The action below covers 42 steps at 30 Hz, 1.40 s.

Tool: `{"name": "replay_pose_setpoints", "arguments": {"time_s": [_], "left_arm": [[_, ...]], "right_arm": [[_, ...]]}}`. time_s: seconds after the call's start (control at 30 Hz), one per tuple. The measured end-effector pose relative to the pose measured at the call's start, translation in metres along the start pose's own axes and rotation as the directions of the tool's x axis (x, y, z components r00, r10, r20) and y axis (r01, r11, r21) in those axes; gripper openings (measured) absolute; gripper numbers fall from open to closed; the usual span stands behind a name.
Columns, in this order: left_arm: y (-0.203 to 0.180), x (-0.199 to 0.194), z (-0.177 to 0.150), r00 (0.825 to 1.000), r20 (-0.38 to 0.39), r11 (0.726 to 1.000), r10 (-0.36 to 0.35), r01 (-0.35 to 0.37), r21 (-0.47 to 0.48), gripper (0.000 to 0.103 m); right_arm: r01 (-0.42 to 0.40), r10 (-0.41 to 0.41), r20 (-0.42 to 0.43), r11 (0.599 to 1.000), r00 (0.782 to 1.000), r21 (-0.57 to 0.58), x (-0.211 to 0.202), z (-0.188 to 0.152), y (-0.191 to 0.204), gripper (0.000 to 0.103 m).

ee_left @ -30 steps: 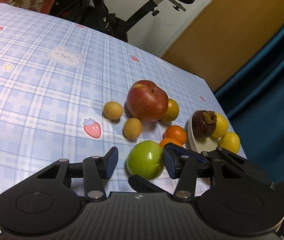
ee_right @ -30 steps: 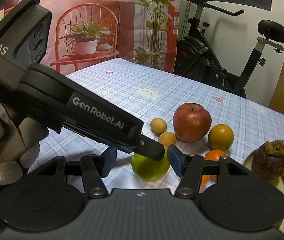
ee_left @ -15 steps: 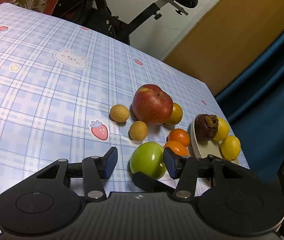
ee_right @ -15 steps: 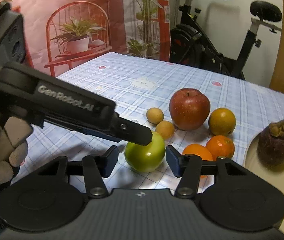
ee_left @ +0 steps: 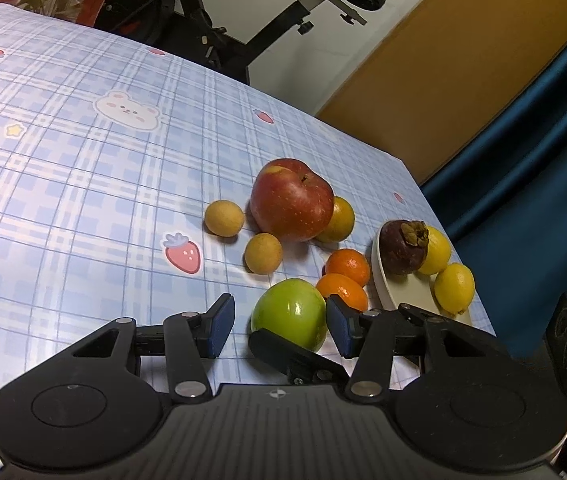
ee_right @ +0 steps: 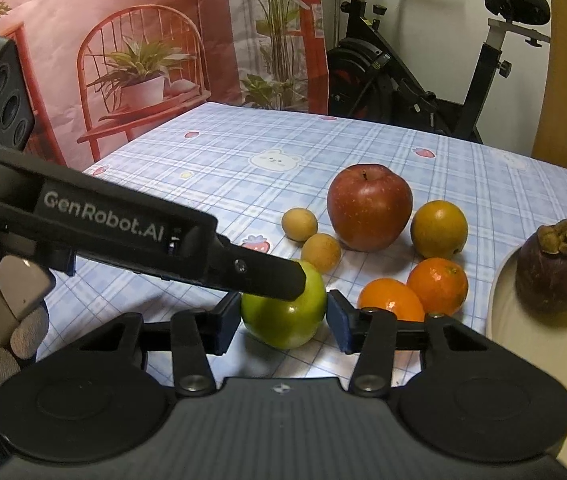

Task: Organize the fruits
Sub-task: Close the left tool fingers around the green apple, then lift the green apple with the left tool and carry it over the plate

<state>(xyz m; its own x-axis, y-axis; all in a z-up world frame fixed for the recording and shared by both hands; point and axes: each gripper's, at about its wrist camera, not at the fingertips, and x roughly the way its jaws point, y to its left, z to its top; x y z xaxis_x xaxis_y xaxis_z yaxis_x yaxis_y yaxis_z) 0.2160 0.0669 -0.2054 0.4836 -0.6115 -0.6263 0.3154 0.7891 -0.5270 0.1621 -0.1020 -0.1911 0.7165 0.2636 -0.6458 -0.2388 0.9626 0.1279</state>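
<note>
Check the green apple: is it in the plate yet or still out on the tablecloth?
Out. The green apple sits on the tablecloth between the closing right gripper pads, left of the plate.

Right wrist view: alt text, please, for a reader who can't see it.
The right tongs are closing around a green apple on a blue plaid tablecloth, with the left tongs' finger lying across the apple's top. Behind sit a red apple, oranges and small tan fruits; a mangosteen rests on a plate at right.
</note>
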Motion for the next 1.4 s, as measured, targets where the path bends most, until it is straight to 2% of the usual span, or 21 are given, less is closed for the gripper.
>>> {"name": "replay_pose_setpoints", "arguments": {"time_s": [0.27,0.5,0.93,1.03,1.4], "left_arm": [[-0.002,0.007,-0.004,1.0,-0.031,1.0,-0.001,0.002,0.022,0.052],[0.004,0.005,-0.004,1.0,-0.016,1.0,-0.007,0.007,-0.006,0.048],[0.0,0.004,-0.006,1.0,-0.014,1.0,0.008,-0.007,0.013,0.048],[-0.004,0.001,-0.006,1.0,-0.003,0.999,0.013,-0.013,0.033,0.048],[-0.027,-0.019,0.0,1.0,0.028,1.0,0.006,-0.006,0.013,0.048]], "right_arm": [[-0.024,0.024,0.0,1.0,1.0,-0.014,0.0,-0.001,0.004,0.049],[-0.035,0.035,-0.015,0.999,0.999,-0.022,0.002,-0.002,0.005,0.049],[-0.06,0.063,-0.041,0.996,0.997,0.07,0.0,-0.005,-0.002,0.048],[-0.06,0.063,-0.026,0.995,0.998,0.082,-0.005,-0.005,-0.003,0.048],[-0.091,0.083,0.064,0.986,0.995,0.141,-0.037,-0.001,-0.011,0.048]]}}
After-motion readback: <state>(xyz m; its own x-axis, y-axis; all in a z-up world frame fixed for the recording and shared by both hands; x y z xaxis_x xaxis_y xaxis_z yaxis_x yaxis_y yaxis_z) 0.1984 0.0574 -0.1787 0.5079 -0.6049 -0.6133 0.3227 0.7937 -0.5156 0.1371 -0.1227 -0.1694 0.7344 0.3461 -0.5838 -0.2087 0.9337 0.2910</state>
